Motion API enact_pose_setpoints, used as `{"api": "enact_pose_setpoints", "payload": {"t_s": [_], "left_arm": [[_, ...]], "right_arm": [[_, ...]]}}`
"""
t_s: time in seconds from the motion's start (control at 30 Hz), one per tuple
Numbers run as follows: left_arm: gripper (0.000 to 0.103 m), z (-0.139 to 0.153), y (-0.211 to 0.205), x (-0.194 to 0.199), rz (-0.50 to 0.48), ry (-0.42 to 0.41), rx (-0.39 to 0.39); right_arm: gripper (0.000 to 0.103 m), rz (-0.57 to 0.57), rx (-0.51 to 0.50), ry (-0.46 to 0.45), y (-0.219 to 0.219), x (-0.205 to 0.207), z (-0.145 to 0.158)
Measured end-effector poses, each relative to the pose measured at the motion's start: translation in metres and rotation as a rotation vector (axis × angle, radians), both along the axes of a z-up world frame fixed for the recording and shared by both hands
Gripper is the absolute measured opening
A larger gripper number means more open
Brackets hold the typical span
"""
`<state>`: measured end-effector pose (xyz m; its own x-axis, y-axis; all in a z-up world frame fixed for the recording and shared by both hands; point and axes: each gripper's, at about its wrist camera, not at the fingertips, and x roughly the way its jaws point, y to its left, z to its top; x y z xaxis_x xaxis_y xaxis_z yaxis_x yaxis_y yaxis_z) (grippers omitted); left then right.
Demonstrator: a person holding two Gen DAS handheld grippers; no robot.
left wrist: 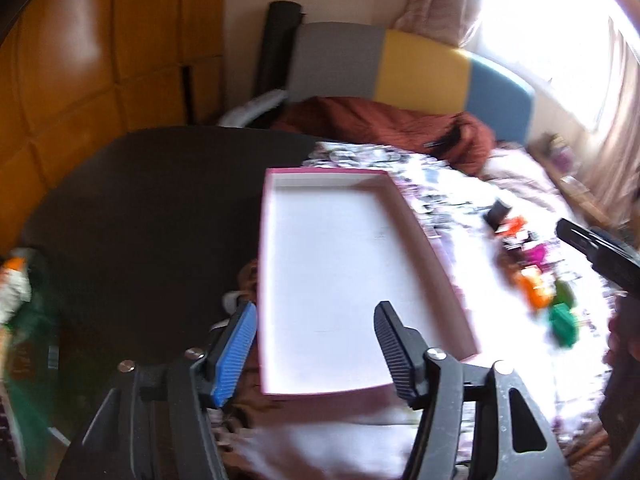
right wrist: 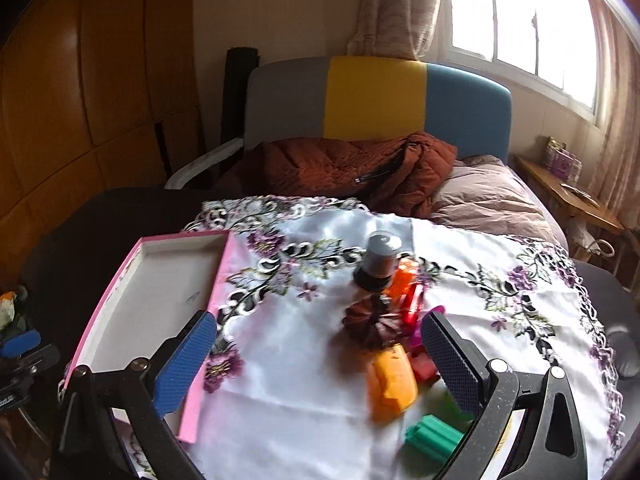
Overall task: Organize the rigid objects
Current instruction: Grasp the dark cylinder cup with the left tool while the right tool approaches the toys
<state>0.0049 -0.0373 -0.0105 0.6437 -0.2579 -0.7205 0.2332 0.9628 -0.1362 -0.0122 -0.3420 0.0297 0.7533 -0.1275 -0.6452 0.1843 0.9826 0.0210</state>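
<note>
Showing no readable writing, pink tray [left wrist: 344, 276] sits beside toys [right wrist: 392, 384].

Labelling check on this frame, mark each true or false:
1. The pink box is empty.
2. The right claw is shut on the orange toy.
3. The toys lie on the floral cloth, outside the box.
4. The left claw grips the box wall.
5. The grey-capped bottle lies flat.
1. True: the pink box shows only its bare white floor.
2. False: the right claw is open; the orange toy lies on the cloth below, untouched.
3. True: the pile, green block included, sits on the floral cloth.
4. False: the left claw stands open, holding nothing.
5. False: the grey-capped bottle stands upright.
</note>
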Motion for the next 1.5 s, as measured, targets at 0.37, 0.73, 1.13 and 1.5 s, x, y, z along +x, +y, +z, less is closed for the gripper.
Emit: {"api": "enact_pose_setpoints", "payload": {"t_s": [0.37,0.73,1.13,1.5], "left_arm": [[0.062,0.000,-0.056,0.014,-0.160,0.079,-0.017],[0.062,0.009,-0.153,0.041,-0.377,0.147,-0.047],[0.070,0.001,-0.255,0.111,-0.502,0.118,-0.008],[0.074,-0.031,-0.317,0.155,-0.601,0.065,0.157]], "right_arm": [[0.103,-0.433,0.318,0.033,-0.184,-0.026,-0.044],[0.103,-0.449,0.538,-0.006,-0.203,-0.034,-0.048],[0.103,-0.397,0.566,-0.028,-0.199,-0.033,-0.041],[0.103,-0.375,0.619,0.012,-0.201,-0.028,-0.049]]}}
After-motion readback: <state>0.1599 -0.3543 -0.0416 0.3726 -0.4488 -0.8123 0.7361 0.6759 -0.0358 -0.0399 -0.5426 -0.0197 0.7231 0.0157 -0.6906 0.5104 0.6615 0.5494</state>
